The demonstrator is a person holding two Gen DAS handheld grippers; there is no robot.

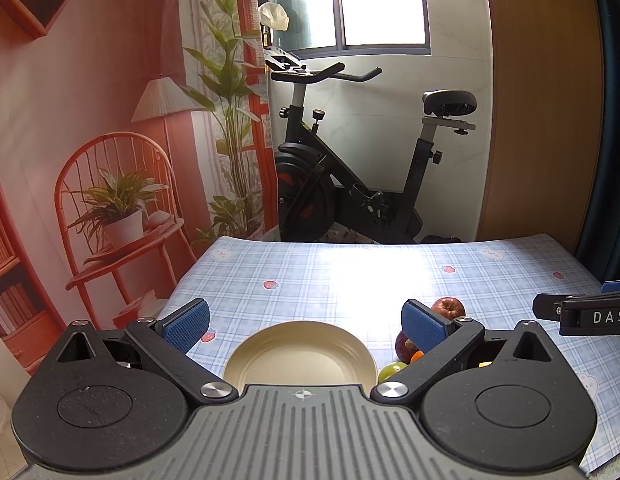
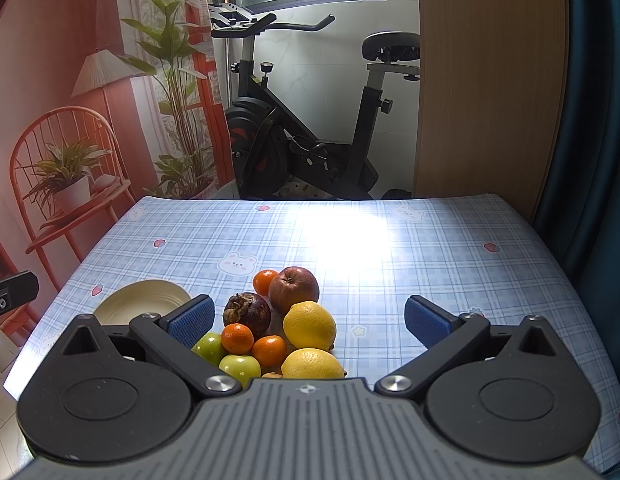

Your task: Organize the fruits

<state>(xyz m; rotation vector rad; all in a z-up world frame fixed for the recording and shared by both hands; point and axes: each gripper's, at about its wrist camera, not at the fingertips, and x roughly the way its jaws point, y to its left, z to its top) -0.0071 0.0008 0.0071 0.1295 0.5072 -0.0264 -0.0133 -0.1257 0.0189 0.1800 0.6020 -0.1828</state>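
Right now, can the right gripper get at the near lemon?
Probably yes: the right gripper is open, and the near lemon lies just ahead, top exposed. Another lemon and an orange crowd its sides.

— What are those two tools made of?

— Both alike. The left gripper (image 1: 306, 322) has a grey ribbed plate at six o'clock with a small crosshair mark on its top edge, and a round black housing with a raised disc at either side.

— And the fingers?

— Black angled links, each pinned with a shiny silver screw, ending in blue pads (image 1: 187, 325) with a fine dotted grip. There are triangular cut-outs in the black shoulders.

— The right gripper (image 2: 310, 322)?

— Same build, same blue pads (image 2: 192, 326). Seen from the left one at three o'clock, its black side carries white letters "DAS".
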